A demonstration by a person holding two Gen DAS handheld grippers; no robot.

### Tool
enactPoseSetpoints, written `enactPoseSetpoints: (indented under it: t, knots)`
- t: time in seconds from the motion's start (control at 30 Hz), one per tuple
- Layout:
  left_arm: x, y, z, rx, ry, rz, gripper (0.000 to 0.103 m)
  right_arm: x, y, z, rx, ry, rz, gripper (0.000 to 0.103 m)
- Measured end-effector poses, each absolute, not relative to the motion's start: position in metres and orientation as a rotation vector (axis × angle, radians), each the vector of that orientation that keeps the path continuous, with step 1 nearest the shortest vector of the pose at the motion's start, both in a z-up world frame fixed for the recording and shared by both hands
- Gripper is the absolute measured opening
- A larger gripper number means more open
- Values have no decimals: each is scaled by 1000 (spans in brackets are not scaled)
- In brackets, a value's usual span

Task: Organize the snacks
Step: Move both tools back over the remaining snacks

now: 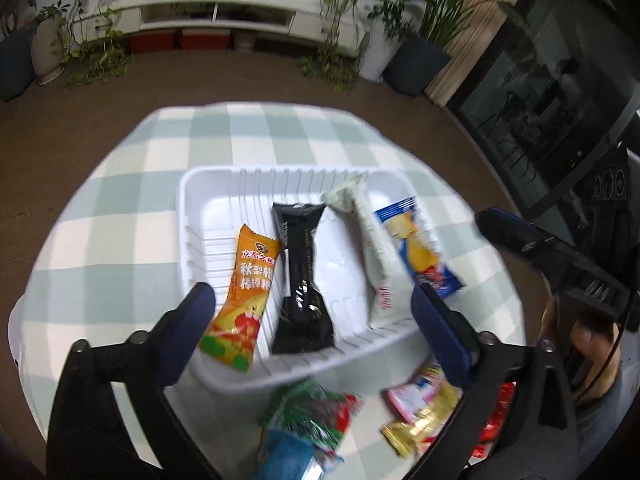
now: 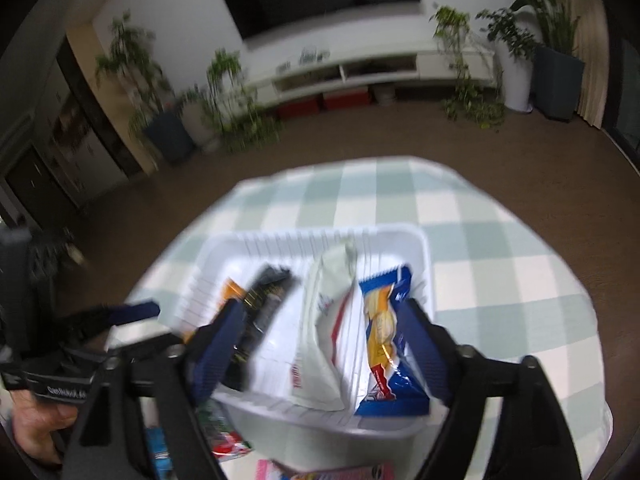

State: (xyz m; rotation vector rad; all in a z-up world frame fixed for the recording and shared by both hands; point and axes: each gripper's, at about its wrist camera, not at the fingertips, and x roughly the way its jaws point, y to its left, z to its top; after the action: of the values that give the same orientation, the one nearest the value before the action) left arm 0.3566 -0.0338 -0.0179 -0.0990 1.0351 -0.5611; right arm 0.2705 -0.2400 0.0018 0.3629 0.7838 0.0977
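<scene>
Four snack packets lie side by side in the white tray on the counter, both hand-held grippers, left and right, spread wide, holding nothing.

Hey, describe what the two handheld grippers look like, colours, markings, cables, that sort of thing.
Both look alike. The left gripper has black angular arms with round bolts at the joints and dark blue finger pads. The right gripper has the same black frame and blue textured pads. The right wrist view shows white lettering, too blurred to read, on the left one's black body. A thin dark cable runs beside the bare hand.
</scene>
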Motion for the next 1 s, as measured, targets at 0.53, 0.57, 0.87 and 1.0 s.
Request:
enactPoseSetpoints:
  t: [0.53,0.57,0.87,1.0]
  knots:
    - [184,1,13,123,821,-561,103,75,-246,13,651,584,298,103]
    - [177,1,5,135,832,-569,103,65,-244,3,664,599,295,103]
    - [164,3,-60,180,1049,-585,103,24,-217,-81,776,780,284,103]
    - [174,-3,-60,281,1042,-554,103,24,-204,-88,753,806,300,103]
